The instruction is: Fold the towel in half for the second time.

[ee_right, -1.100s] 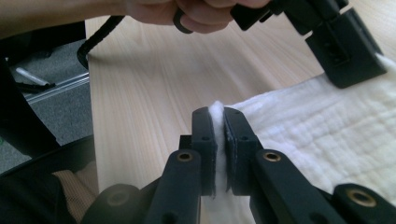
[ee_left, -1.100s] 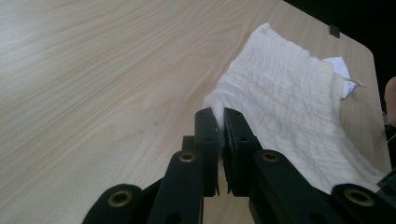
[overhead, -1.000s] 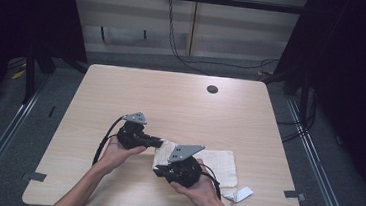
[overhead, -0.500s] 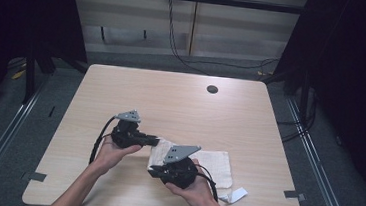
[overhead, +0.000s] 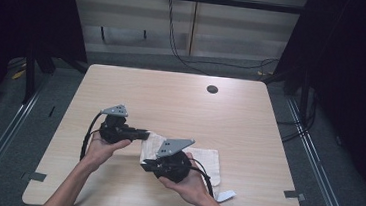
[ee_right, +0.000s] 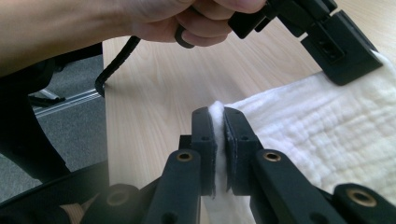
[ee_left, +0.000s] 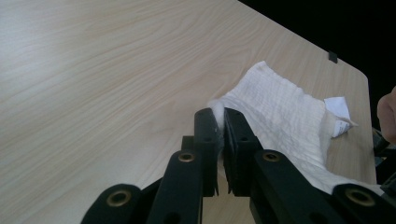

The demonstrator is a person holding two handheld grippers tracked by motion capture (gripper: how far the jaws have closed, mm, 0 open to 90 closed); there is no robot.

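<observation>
A white woven cloth lies on the near right part of the wooden table. My left gripper is shut on the cloth's far left corner and holds it slightly off the table. My right gripper is shut on the near left edge. In the left gripper view the cloth stretches away to the right with a white label at its far end. In the right gripper view the cloth spreads to the right, and the left gripper hangs over it in a hand.
A small dark round hole sits in the table's far side. The cloth's label sticks out near the front edge. Dark floor with rails surrounds the table, and cables hang along the back wall.
The left hand has shifted left and a little up, taking the cloth's corner along. The right hand has drifted slightly left. Both grippers stay closed on the cloth.
</observation>
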